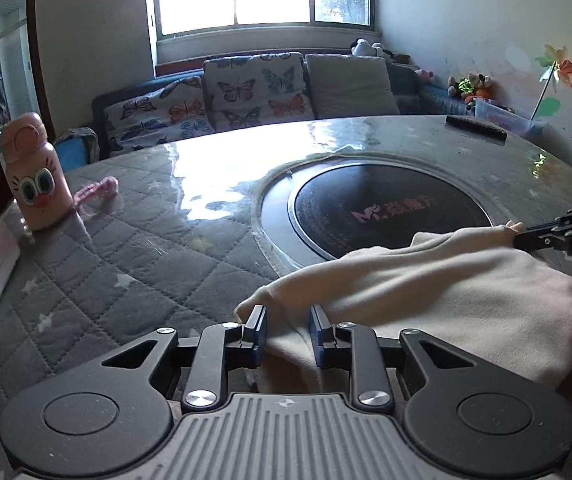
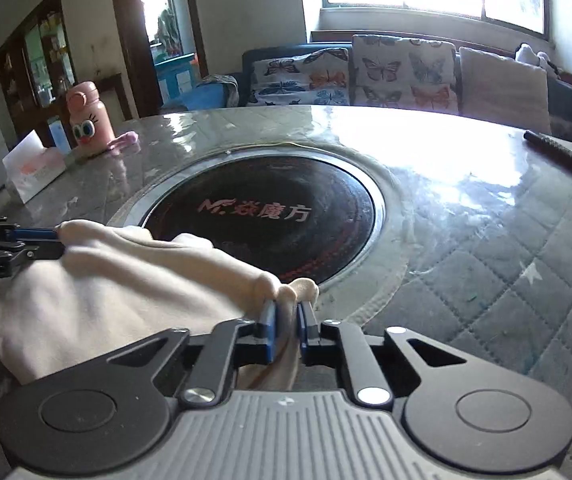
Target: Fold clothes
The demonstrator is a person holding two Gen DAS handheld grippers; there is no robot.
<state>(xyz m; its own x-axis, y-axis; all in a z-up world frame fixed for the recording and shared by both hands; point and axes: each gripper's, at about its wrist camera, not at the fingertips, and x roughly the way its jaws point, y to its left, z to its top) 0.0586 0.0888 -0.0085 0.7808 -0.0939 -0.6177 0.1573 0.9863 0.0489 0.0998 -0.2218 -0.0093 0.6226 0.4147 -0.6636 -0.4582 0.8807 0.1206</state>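
Sunlit living room, butterfly-print cushions on the sofa under the window, and a big round table with a grey quilted cover under glossy plastic and a dark round hotplate sunk into the middle. What matters for the next move is that the cream garment is strung between the two grippers, with its long axis running side to side along the near edge of the hotplate. The left gripper has one end bunched right at its fingertips, and the right gripper has the other end, so neither hand is really "nearer"; each one owns a corner. From the left wrist view the right gripper shows up over on the right, clamped on a little nub of fabric; from the right wrist view the left gripper is off to the left with cloth pinched in it. So I'd call both closed on the garment, the right one more tightly. The fabric looks soft and fleecy, thick-ish, plain cream with no print. Its top edge is lifted into a slack ridge between the grips while the body sags onto the table on the near side. It looks bundled or partly doubled over, not spread flat. My guess is the fold still needs laying down and smoothing.
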